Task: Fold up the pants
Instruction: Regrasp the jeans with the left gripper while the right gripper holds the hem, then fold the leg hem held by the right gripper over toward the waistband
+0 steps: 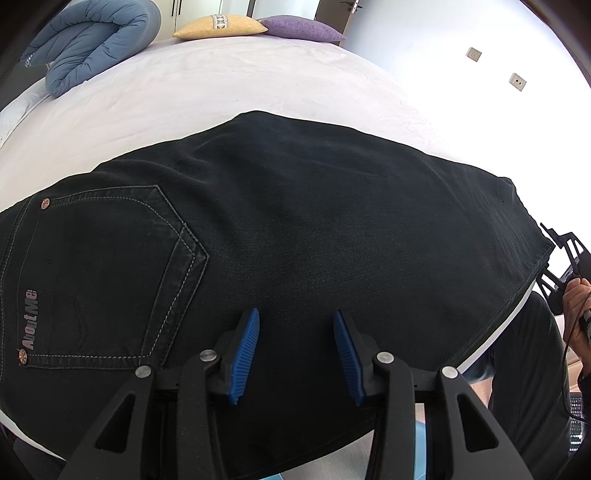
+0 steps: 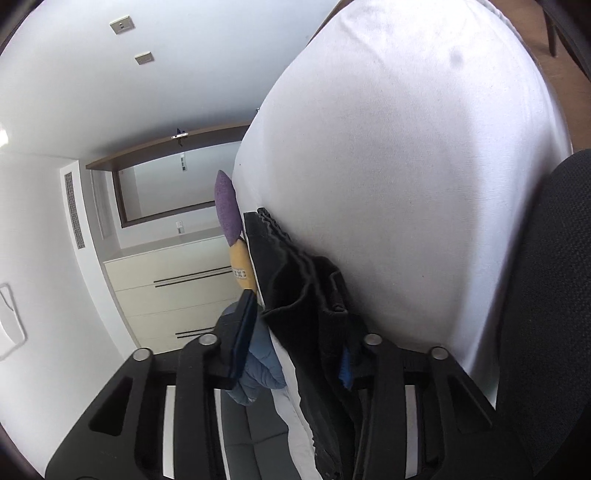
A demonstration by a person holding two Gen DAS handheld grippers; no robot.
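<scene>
Bed [image 1: 221,85], black pants [image 1: 295,221] lengthwise left-right.

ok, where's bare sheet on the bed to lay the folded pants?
Free: white sheet between the black pants and the far pillows, yellow and purple. Crowded: blue duvet far left; pants cover the near edge.

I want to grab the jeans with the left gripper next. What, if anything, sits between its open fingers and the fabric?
Nothing visible does. The left gripper hangs open right over the black pants, with only bare denim between its blue pads. The pillows and blue duvet lie far across the bed.
</scene>
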